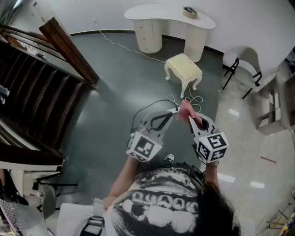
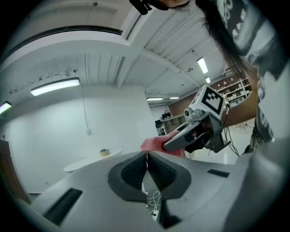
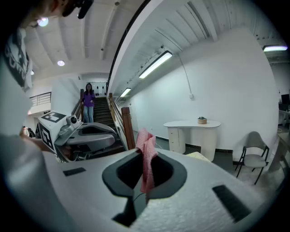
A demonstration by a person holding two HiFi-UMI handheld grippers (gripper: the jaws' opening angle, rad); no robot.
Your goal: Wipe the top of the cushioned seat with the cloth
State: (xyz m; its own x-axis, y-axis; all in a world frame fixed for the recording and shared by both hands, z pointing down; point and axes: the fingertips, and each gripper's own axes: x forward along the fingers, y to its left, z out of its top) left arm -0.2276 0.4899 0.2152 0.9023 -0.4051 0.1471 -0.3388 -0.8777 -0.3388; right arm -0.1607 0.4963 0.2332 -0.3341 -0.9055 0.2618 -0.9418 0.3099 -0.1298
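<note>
The cream cushioned seat (image 1: 183, 67), a small stool with curved legs, stands on the grey floor ahead of me, well beyond both grippers. A corner of the cushioned seat (image 3: 197, 155) peeks past the right jaw. My right gripper (image 1: 188, 116) is held at chest height, shut on a pink cloth (image 1: 185, 109). In the right gripper view the cloth (image 3: 146, 152) hangs clamped between the pads of that gripper (image 3: 145, 159). My left gripper (image 1: 174, 111) sits close beside it, tips near the cloth (image 2: 156, 144). Its pads (image 2: 156, 170) meet with nothing between them.
A white curved desk (image 1: 170, 22) with a small bowl (image 1: 189, 11) stands behind the stool against the wall. A chair (image 1: 244, 69) is at the right. A wooden staircase (image 1: 41, 87) fills the left, with a person (image 3: 88, 103) on it. A white cable (image 1: 185, 99) lies by the stool.
</note>
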